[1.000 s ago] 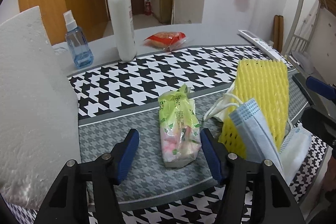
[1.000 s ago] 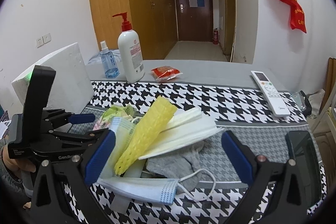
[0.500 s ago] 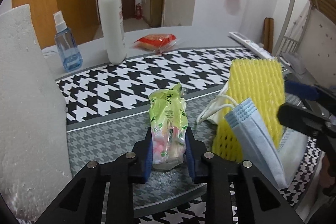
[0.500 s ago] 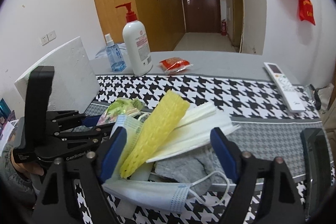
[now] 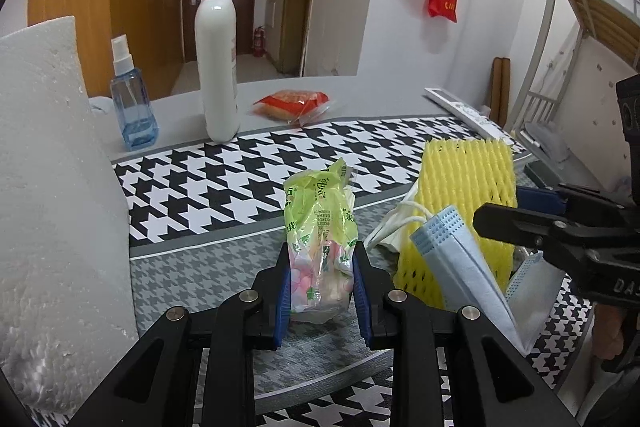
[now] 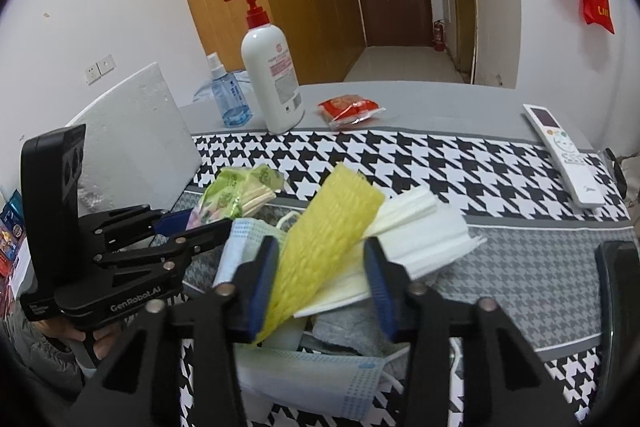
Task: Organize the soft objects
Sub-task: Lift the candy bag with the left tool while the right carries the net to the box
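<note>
My left gripper (image 5: 320, 283) is shut on the lower end of a green and pink packet (image 5: 320, 227), which stands upright on the grey part of the houndstooth cloth (image 5: 224, 183). To its right a yellow foam net (image 5: 464, 187) leans upright with a blue mask (image 5: 460, 259) against it. In the right wrist view my right gripper (image 6: 320, 283) is closing on the yellow foam net (image 6: 332, 227) and the folded white masks (image 6: 424, 231); both pads touch the bundle. A grey sock (image 6: 344, 331) and another blue mask (image 6: 312, 383) lie under it.
A white foam block (image 5: 48, 187) stands at the left. At the back are a pump bottle (image 5: 216, 67), a blue spray bottle (image 5: 132, 99) and a red snack packet (image 5: 292, 103). A white remote (image 6: 560, 155) and a dark flat object (image 6: 616, 291) lie at the right.
My left gripper closed on the green packet and stood it upright. My right gripper's jaws came in from wide apart onto the yellow net and white masks.
</note>
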The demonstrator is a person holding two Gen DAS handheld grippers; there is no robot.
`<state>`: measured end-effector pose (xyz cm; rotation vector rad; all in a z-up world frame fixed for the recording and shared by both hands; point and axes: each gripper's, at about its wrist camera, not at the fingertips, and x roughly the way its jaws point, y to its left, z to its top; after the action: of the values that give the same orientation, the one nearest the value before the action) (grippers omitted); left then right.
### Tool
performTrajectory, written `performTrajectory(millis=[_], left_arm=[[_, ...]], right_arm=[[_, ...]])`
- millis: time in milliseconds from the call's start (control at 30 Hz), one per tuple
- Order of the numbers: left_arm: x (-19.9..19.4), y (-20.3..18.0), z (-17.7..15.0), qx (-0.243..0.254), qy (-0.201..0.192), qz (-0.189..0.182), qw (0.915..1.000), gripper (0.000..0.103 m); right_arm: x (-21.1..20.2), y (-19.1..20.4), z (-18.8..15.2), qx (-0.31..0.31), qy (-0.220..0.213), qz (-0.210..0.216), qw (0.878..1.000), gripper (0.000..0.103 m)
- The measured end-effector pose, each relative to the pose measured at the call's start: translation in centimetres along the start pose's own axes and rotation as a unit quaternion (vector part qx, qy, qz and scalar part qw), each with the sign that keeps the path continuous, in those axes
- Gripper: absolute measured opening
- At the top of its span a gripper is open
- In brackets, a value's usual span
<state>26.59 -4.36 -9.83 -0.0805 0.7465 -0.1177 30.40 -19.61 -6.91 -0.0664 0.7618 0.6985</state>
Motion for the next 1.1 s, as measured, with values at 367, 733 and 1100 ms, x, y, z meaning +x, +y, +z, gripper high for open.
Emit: performTrajectory(millis=[367, 733, 1100], left_arm=[[-1.1, -0.4, -0.2, 0.007, -0.021, 0.005, 0.9997, 0.028], [-4.2, -1.2, 0.4, 0.013, -0.064, 0.009, 0.9978, 0.027], [-8.5, -2.0, 0.5, 0.037, -0.105, 0.022, 0.9935, 0.027]], right_arm=[[-1.7, 1.1, 0.3, -0.016, -0.032, 0.0, 0.999, 0.012], [-5.1, 1.9, 1.0, -0.024, -0.072, -0.022, 0.997, 0.012], [-7.3, 2.5, 1.4, -0.023, -0.105, -0.04, 0.993, 0.012]])
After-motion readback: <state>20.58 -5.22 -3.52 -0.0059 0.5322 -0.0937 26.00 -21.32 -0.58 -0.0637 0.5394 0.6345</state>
